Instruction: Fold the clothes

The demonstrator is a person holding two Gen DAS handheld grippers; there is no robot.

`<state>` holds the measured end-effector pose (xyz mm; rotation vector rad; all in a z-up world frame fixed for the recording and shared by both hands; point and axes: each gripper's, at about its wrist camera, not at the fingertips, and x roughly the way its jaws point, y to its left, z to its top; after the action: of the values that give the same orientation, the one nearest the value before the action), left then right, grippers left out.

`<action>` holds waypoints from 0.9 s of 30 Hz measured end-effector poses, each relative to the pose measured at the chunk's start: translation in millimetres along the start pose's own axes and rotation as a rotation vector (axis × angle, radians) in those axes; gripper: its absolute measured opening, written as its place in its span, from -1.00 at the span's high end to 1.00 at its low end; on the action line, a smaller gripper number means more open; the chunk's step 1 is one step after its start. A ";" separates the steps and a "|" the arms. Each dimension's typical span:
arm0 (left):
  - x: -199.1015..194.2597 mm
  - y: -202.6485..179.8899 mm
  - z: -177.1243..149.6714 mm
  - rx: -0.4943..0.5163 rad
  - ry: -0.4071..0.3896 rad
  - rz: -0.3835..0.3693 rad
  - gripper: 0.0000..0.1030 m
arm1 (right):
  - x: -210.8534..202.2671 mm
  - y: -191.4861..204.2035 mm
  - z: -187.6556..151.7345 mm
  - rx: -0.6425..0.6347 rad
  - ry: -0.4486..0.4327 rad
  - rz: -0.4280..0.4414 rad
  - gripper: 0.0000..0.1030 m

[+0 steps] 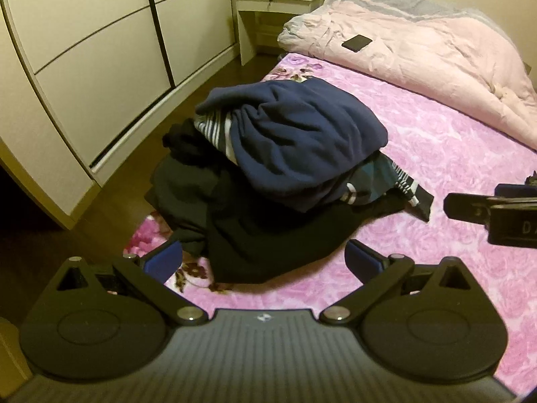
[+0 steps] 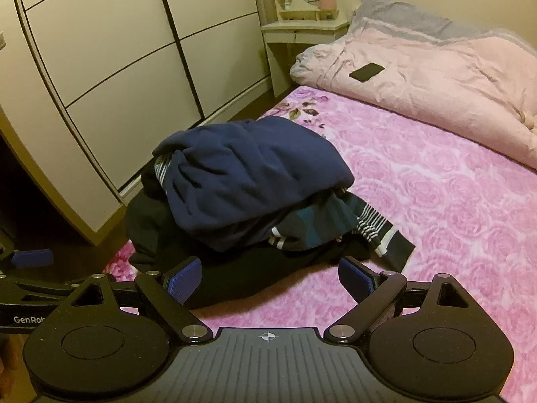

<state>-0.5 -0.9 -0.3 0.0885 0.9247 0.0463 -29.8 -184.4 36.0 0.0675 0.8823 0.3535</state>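
Note:
A heap of unfolded clothes lies on the bed's left side. A navy sweatshirt (image 1: 295, 134) (image 2: 248, 174) is on top, over a teal and white striped garment (image 1: 386, 181) (image 2: 335, 225) and a black garment (image 1: 268, 235) (image 2: 235, 275) at the bottom. My left gripper (image 1: 263, 258) is open and empty, just in front of the black garment's near edge. My right gripper (image 2: 270, 277) is open and empty, also at the heap's near edge. The right gripper's finger shows at the right edge of the left wrist view (image 1: 470, 205).
The bed has a pink rose-print cover (image 1: 436, 235) (image 2: 453, 218). A crumpled pale pink duvet (image 1: 419, 50) (image 2: 436, 77) with a black phone (image 1: 357, 43) (image 2: 367, 72) on it lies at the far end. White wardrobe doors (image 1: 100, 50) stand left, a nightstand (image 1: 275, 3) behind.

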 end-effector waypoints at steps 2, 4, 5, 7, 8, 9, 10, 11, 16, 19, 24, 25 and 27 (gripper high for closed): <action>-0.4 -2.6 -1.6 0.018 -0.003 0.010 -0.97 | 2.7 -3.7 2.7 0.007 0.023 0.011 -0.77; -0.7 -6.5 -2.2 0.024 0.004 0.023 -0.97 | 11.2 -5.4 7.1 0.001 0.049 0.004 -0.77; -1.5 -7.3 -1.7 0.015 0.008 0.019 -0.97 | 12.5 -4.3 7.1 -0.008 0.043 0.000 -0.77; 2.0 -3.9 1.4 -0.011 0.028 -0.008 -0.97 | 15.2 -4.9 6.5 -0.023 0.023 0.001 -0.77; 3.3 -1.7 4.9 -0.018 0.035 -0.016 -0.97 | 13.4 -4.9 4.6 -0.028 0.009 0.000 -0.77; 6.0 -0.5 6.8 -0.020 0.037 -0.018 -0.97 | 13.1 -4.8 4.2 -0.029 0.006 -0.001 -0.77; 3.6 -1.3 5.8 -0.021 0.028 -0.014 -0.97 | 13.8 -4.8 4.5 -0.030 0.007 -0.002 -0.77; 4.3 -1.7 5.6 -0.027 0.021 -0.018 -0.97 | 14.5 -4.8 4.8 -0.031 0.008 -0.003 -0.77; 5.9 -0.3 5.4 -0.041 0.012 -0.032 -0.97 | 15.9 -3.7 6.7 -0.036 0.011 -0.008 -0.77; 7.5 0.6 4.4 -0.042 0.018 -0.035 -0.97 | 15.9 -3.5 6.7 -0.035 0.013 -0.013 -0.77; 7.9 1.4 4.1 -0.040 0.016 -0.037 -0.97 | 15.6 -2.2 6.6 -0.033 0.016 -0.019 -0.77; 8.0 1.4 4.0 -0.039 0.017 -0.039 -0.97 | 15.7 -2.0 6.4 -0.032 0.017 -0.019 -0.77; 8.1 1.4 3.8 -0.038 0.018 -0.041 -0.97 | 16.2 -1.9 5.8 -0.032 0.018 -0.019 -0.77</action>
<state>7.5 0.8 -4.3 0.0338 0.9425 0.0267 -15.4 -180.4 27.2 0.0264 0.8941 0.3505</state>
